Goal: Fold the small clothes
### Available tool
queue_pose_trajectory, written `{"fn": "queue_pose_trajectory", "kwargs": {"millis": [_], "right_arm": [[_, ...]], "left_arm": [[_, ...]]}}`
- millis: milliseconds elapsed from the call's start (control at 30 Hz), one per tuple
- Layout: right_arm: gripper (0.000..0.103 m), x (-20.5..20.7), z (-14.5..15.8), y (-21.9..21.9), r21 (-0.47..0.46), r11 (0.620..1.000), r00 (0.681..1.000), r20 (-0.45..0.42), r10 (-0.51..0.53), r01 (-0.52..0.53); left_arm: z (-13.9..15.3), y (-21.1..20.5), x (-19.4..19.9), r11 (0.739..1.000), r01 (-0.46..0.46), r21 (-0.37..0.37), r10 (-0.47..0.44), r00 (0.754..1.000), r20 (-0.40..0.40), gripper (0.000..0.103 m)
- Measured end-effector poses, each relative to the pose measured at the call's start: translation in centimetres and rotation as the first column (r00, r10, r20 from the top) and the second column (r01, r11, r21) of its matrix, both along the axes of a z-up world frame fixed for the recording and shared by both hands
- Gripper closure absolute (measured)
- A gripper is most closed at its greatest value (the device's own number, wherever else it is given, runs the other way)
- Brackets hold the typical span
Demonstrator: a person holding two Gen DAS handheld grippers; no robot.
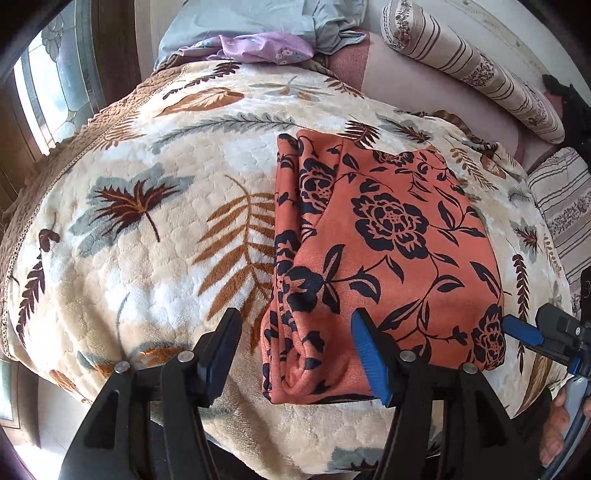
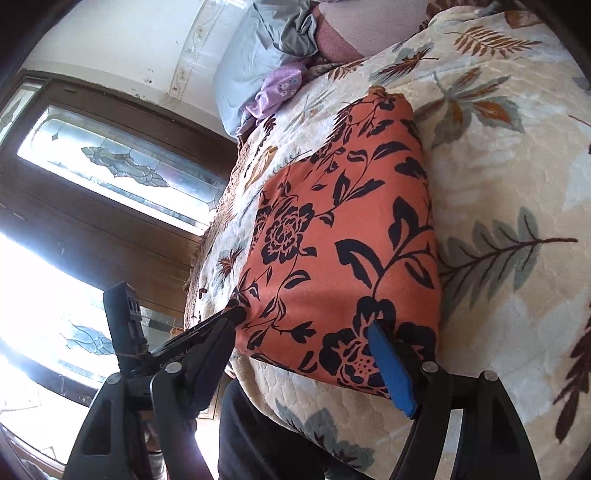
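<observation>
An orange garment with a black flower print (image 1: 384,254) lies folded into a rectangle on the leaf-patterned blanket (image 1: 155,221). My left gripper (image 1: 295,332) is open just above the garment's near left corner, holding nothing. My right gripper (image 2: 306,332) is open over the garment's (image 2: 343,236) near right corner, empty; its blue pad (image 2: 391,369) sits over the near edge. The right gripper also shows in the left wrist view (image 1: 532,332) at the garment's right corner. The left gripper's fingers show in the right wrist view (image 2: 207,325) at the garment's left corner.
A pile of light blue and purple clothes (image 1: 266,33) lies at the far end of the bed. Striped pillows (image 1: 476,70) lie at the far right. A wooden door with patterned glass (image 2: 110,162) stands beside the bed. The blanket's edge (image 1: 22,258) drops off on the left.
</observation>
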State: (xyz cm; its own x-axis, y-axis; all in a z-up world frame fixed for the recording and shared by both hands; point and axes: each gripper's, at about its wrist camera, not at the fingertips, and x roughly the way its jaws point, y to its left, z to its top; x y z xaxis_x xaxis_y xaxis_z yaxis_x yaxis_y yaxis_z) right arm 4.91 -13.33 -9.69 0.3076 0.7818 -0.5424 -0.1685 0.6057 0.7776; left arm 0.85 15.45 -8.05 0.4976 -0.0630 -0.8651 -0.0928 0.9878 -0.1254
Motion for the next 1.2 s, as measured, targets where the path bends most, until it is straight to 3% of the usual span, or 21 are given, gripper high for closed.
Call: {"fn": "queue_pose_trajectory", "kwargs": {"millis": [67, 133, 233, 433, 533, 667, 700, 733, 767, 800, 867, 933, 1067, 1200], "right_arm": [[0.019, 0.2, 0.2, -0.9, -0.002, 1.000, 1.000, -0.001, -0.029, 0.029], [0.017, 0.6, 0.2, -1.7, 0.000, 0.999, 0.999, -0.008, -0.051, 0.051], [0.017, 1.5, -0.1, -2.7, 0.006, 0.997, 0.996, -0.026, -0.082, 0.082], [0.017, 4.5, -1.0, -3.6, -0.002, 0.994, 0.992, -0.067, -0.108, 0.108], [0.017, 7.1, -1.8, -3.3, 0.028, 0.994, 0.989, -0.102, -0.106, 0.109], [0.017, 10.1, -4.4, -1.1, 0.009, 0.998, 0.981, -0.186, -0.061, 0.064], [0.017, 10.5, -5.2, 0.0, -0.007, 1.000, 0.977, -0.210, -0.024, 0.024], [0.023, 10.5, -5.1, 0.9, -0.044, 0.999, 0.983, -0.182, 0.002, -0.010], [0.040, 10.4, -4.7, 1.9, -0.116, 0.992, 0.987, -0.156, 0.027, -0.045], [0.044, 10.3, -4.4, 2.3, -0.156, 0.986, 0.989, -0.141, 0.037, -0.059], [0.062, 10.3, -3.8, 2.2, -0.158, 0.985, 0.990, -0.132, 0.045, -0.066], [0.067, 10.0, -2.3, 2.4, -0.195, 0.977, 0.994, -0.083, 0.076, -0.091], [0.069, 9.3, 1.7, 1.6, -0.246, 0.965, 0.995, 0.026, 0.094, -0.085], [0.069, 10.0, 5.8, -2.8, -0.266, 0.964, 0.991, 0.129, 0.034, 0.001]], "left_arm": [[0.5, 0.1, 0.1, 1.000, -0.001, 0.000, 0.001, 1.000, 0.007, 0.040], [1.0, 0.2, 0.0, 1.000, -0.009, 0.007, 0.009, 1.000, 0.025, 0.031], [1.8, 0.7, 0.2, 1.000, -0.021, 0.015, 0.020, 0.998, 0.059, 0.026], [2.1, 2.6, 2.9, 0.982, 0.000, -0.188, 0.020, 0.994, 0.105, 0.022], [0.8, 3.7, 5.2, 0.959, -0.004, -0.284, 0.029, 0.996, 0.084, 0.020], [-4.4, 3.0, 7.7, 0.957, -0.007, -0.290, -0.020, 0.996, -0.091, 0.020], [-4.7, 2.6, 7.5, 0.963, 0.003, -0.271, -0.020, 0.998, -0.061, 0.020], [-4.4, 2.2, 7.2, 0.968, 0.019, -0.252, -0.030, 0.999, -0.040, 0.025], [-4.2, 1.9, 7.1, 0.965, 0.034, -0.260, -0.045, 0.998, -0.037, 0.035], [-4.3, 1.7, 7.2, 0.950, 0.052, -0.308, -0.070, 0.996, -0.049, 0.055], [-4.1, 1.1, 7.4, 0.955, 0.056, -0.292, -0.074, 0.996, -0.051, 0.060], [-3.1, 0.0, 7.5, 0.963, 0.084, -0.255, -0.095, 0.995, -0.032, 0.071], [-0.2, -2.4, 7.7, 0.960, 0.125, -0.249, -0.119, 0.992, 0.039, 0.075], [2.7, -6.9, 10.0, 0.948, 0.194, -0.253, -0.164, 0.977, 0.137, 0.075]]}}
